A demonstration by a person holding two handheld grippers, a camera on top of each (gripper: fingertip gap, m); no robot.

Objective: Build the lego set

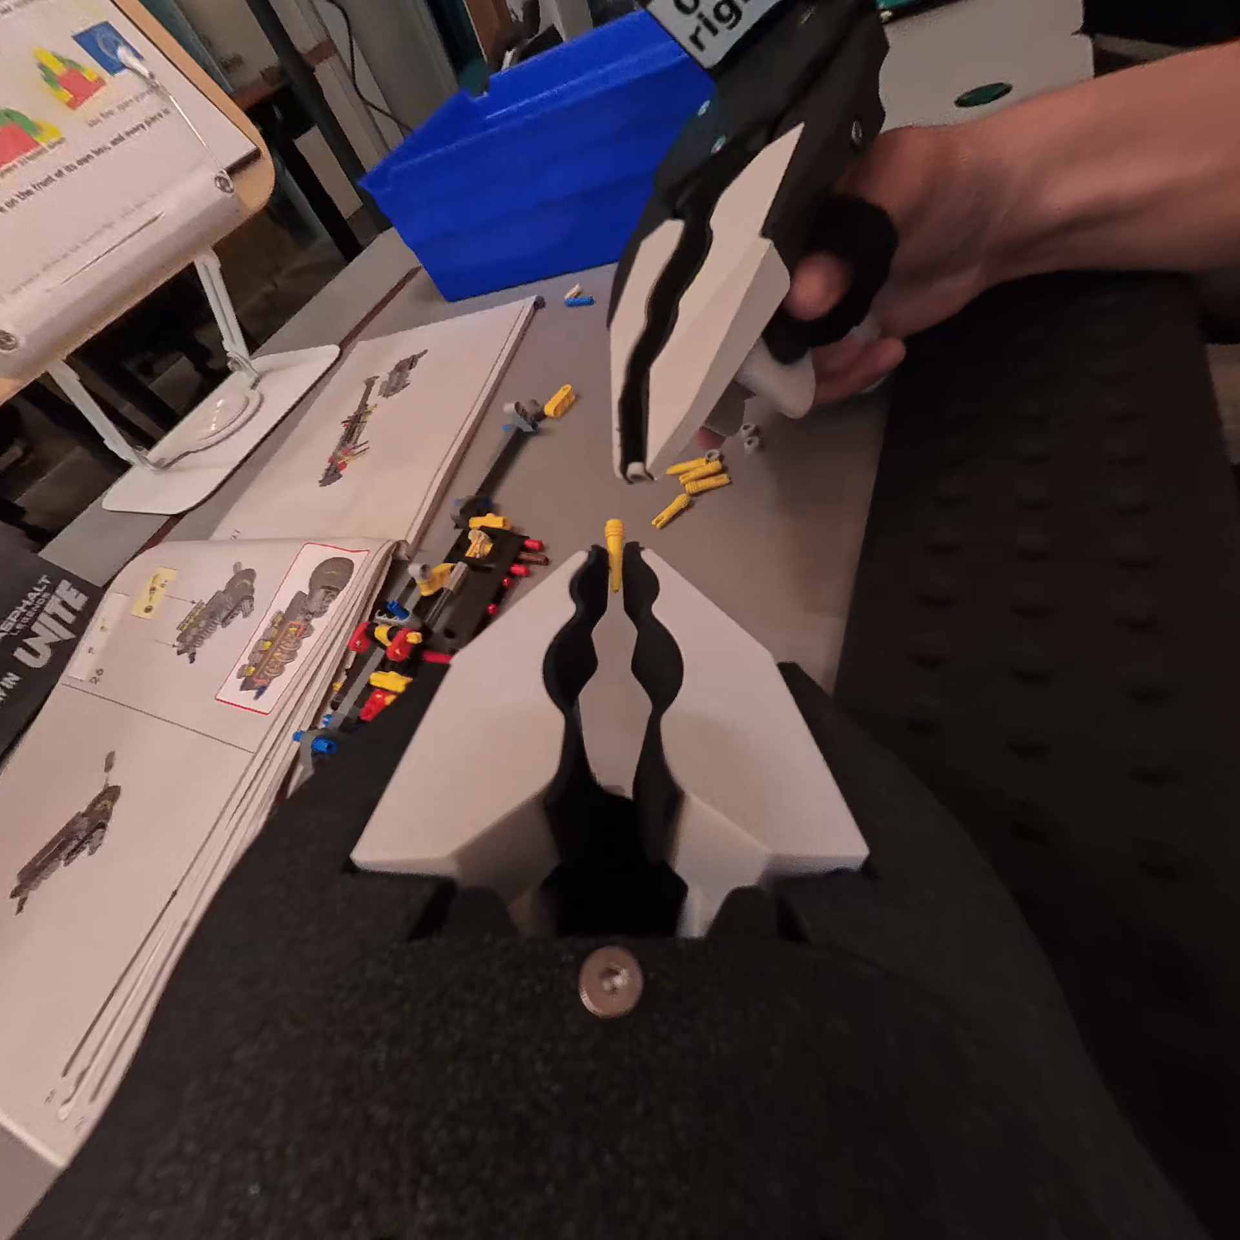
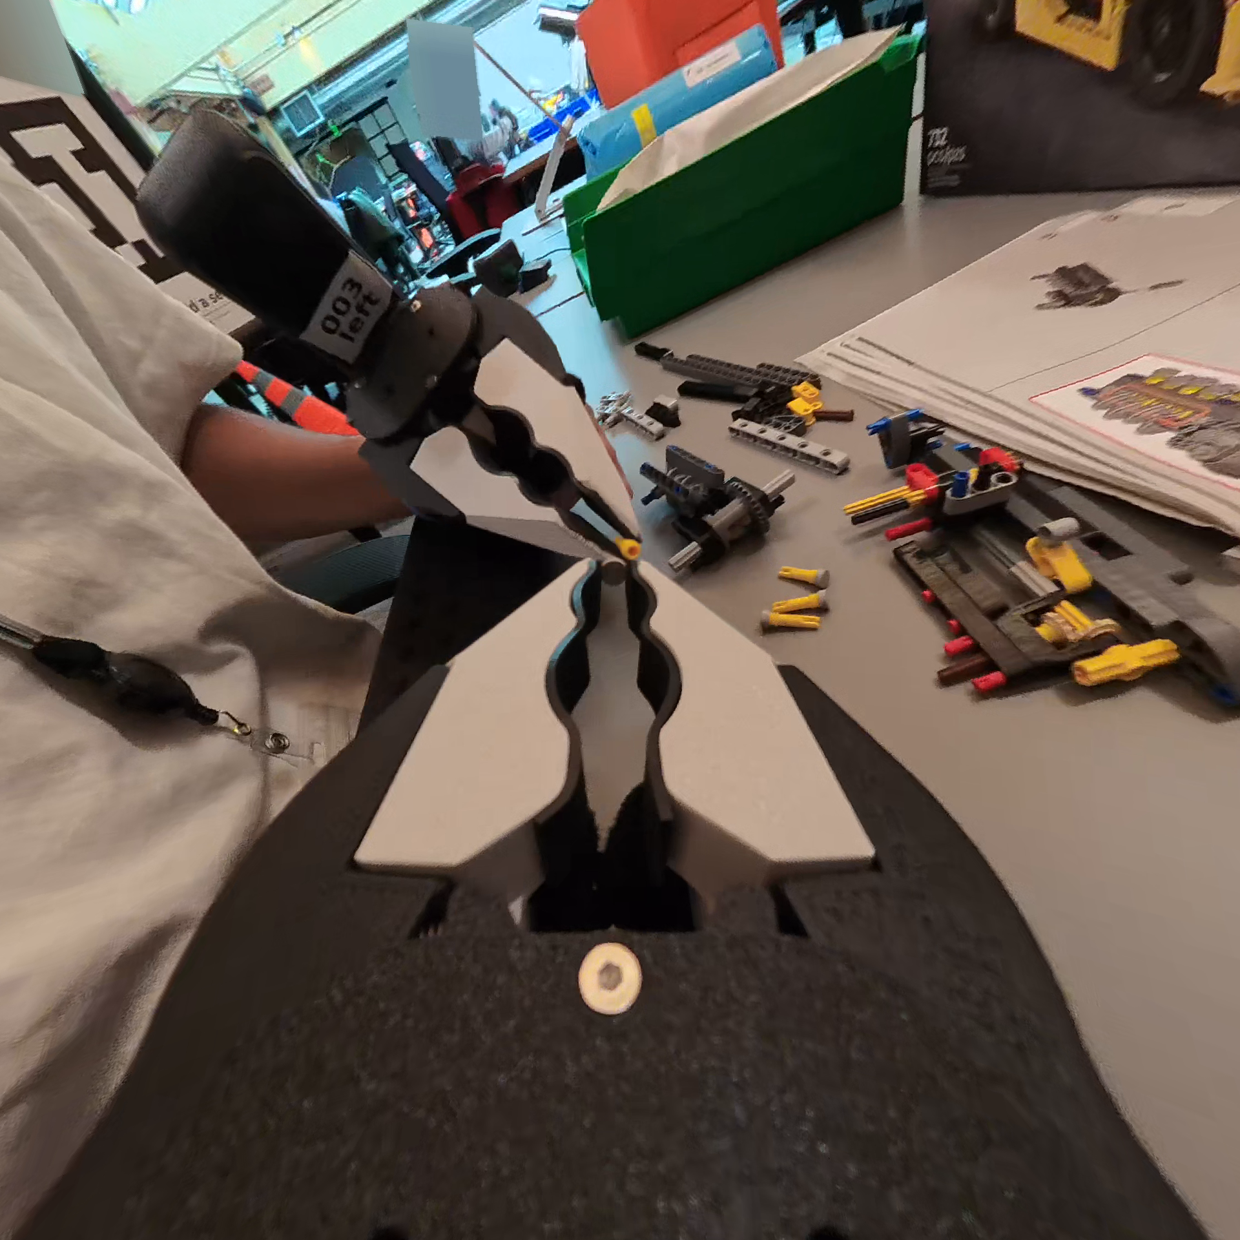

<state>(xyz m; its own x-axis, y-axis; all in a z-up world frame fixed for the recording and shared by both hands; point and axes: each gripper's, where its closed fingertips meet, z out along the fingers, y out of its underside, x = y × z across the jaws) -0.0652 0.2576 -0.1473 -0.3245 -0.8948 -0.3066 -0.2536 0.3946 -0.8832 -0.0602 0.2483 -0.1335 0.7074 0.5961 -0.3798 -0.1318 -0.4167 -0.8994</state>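
Left wrist view is showing the grey tabletop [image 1: 577,470] carrying an open instruction booklet [image 1: 201,644], with the black lego assembly [image 1: 470,577] lying against the booklet's edge. Loose yellow pins [image 1: 698,476] are sitting near the table's middle. The left gripper [image 1: 614,553] is clamping a yellow pin [image 1: 613,543], while the right gripper [image 2: 612,570] is pinching a small grey piece [image 2: 612,572].

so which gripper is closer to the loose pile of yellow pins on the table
Right. The right gripper hangs with its tips just beside the yellow pins. The left gripper sits farther back, shut on its own yellow pin.
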